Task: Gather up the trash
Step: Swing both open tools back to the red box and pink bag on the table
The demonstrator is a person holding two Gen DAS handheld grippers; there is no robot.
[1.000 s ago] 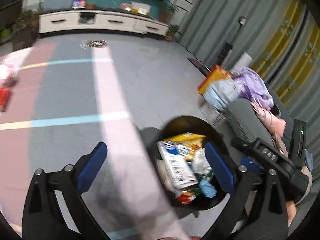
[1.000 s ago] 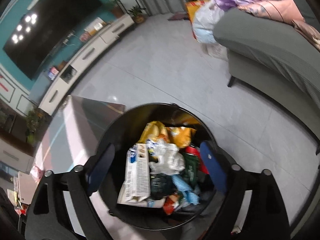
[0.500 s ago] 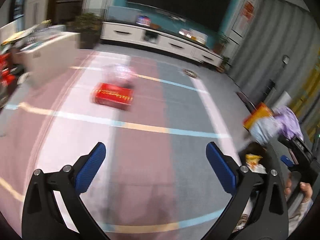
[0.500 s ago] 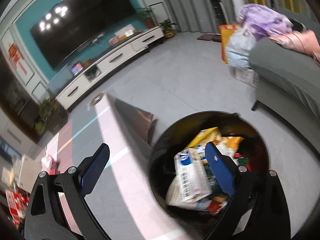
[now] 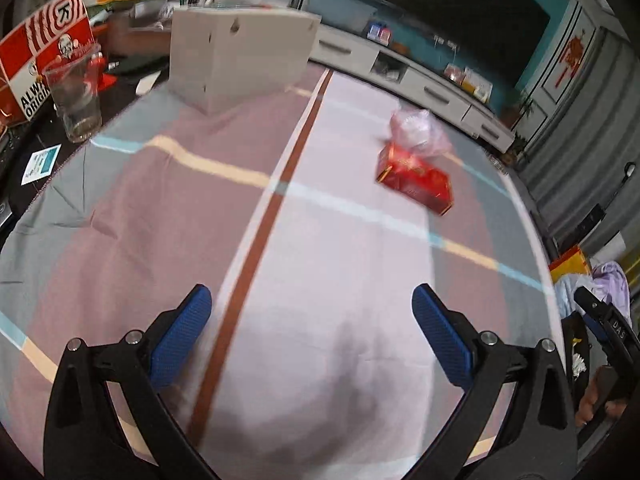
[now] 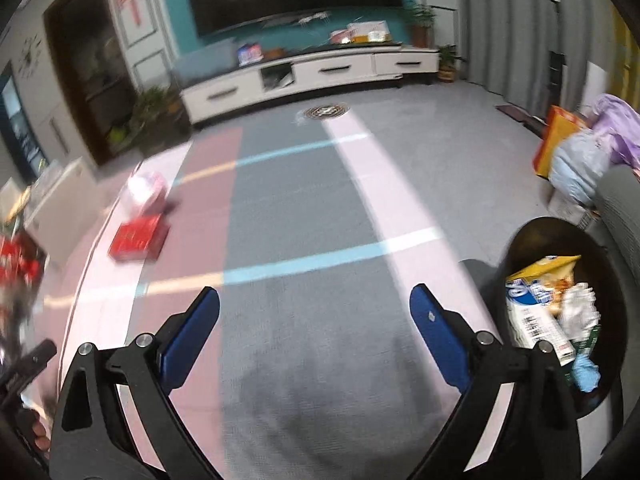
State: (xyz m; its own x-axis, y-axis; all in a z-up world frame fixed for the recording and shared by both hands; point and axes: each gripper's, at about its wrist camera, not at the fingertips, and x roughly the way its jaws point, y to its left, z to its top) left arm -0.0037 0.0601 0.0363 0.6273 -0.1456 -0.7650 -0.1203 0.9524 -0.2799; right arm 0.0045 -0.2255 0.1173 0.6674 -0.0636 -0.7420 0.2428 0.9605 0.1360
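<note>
Hovering over a tablecloth (image 5: 320,280) of pink, grey and white blocks, the left gripper (image 5: 312,322) has its jaws spread wide with nothing between the blue pads. Ahead of it and to the right lies a red box (image 5: 416,182) with a crumpled clear bag (image 5: 416,132) on its far end; both are well apart from the pads. A white box (image 5: 240,52) stands at the far side of the cloth, and a clear plastic cup (image 5: 76,96) stands upright at the left, just off the cloth's edge.

The right gripper (image 6: 316,320) is also wide open and empty, over the grey stripe of the cloth. At its right, beside the table and lower down, sits a black bin (image 6: 560,240) holding wrappers, a white carton and other scraps. In this view the red box (image 6: 138,238) lies far to the left, blurred.
</note>
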